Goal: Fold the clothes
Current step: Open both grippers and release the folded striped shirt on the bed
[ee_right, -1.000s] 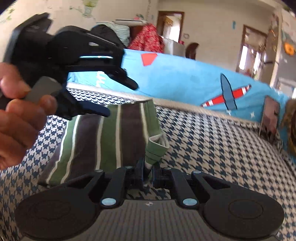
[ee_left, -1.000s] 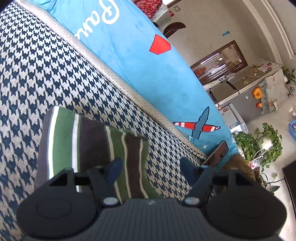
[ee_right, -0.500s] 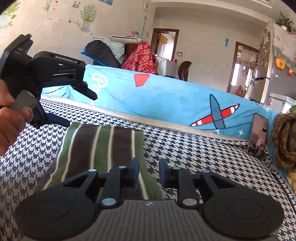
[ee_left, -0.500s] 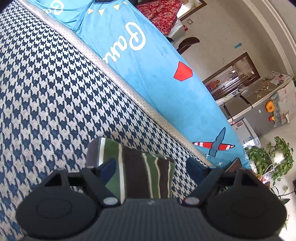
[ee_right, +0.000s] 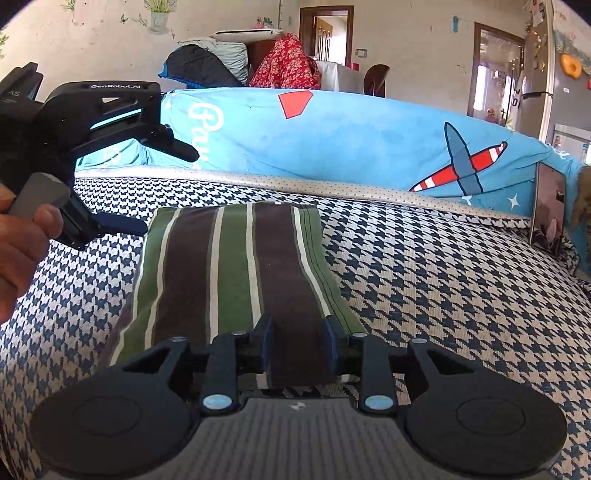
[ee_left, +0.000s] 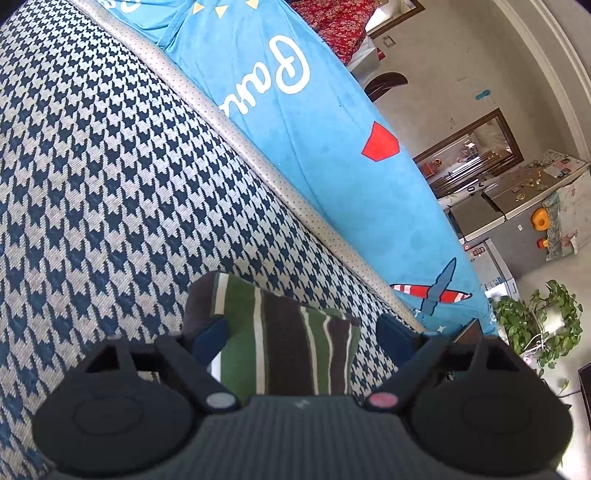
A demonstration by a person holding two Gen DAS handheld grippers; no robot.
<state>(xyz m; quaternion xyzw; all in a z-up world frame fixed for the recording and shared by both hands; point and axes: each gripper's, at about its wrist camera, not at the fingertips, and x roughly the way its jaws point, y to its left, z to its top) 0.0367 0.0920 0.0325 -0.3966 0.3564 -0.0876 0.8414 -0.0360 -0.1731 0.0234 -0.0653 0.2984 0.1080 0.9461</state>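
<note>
Now both my grippers, left gripper [ee_left: 301, 332] and right gripper [ee_right: 297, 341], have just been opening, empty; the striped garment [ee_right: 236, 269] lies folded ahead, released.

Your left gripper [ee_left: 301, 332] stands wide, jaws just opening, gripping nothing. The folded striped garment [ee_left: 284, 339] lies below it on the houndstooth cover [ee_left: 110, 177], near that cover's dotted edge.

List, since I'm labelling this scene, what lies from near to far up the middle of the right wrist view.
Right gripper → striped folded garment → houndstooth cover → blue airplane-print blanket → red floral cloth → doorway.
</note>
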